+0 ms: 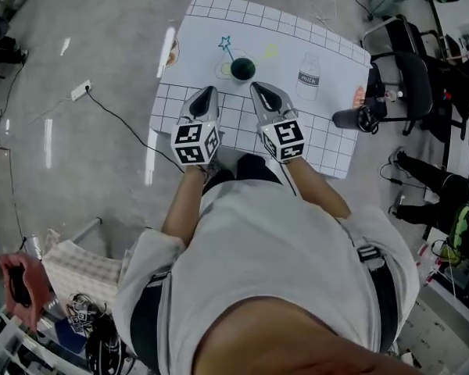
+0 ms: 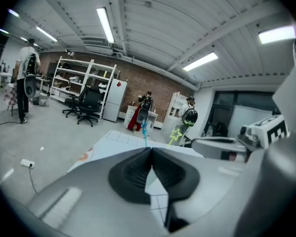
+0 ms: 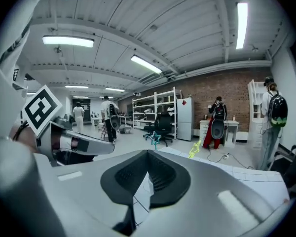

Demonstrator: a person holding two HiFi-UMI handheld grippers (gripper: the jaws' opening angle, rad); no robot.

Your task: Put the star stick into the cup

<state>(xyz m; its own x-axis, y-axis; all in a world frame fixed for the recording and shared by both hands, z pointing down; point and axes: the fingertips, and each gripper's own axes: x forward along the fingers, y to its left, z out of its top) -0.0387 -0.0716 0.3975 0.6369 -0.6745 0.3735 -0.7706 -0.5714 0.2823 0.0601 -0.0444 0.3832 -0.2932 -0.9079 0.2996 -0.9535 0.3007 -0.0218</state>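
Left gripper [image 1: 209, 94] and right gripper [image 1: 259, 91] sit side by side mid-frame in the head view. Just above them we note the dark cup [image 1: 243, 69], with the blue star stick [image 1: 225, 45] slanting up-left from its rim. Left gripper view: jaws closed, empty. Right gripper view: jaws together, nothing held.

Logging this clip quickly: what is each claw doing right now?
Left claw: closed, tips together, holding nothing.
Right claw: closed, tips together, holding nothing.
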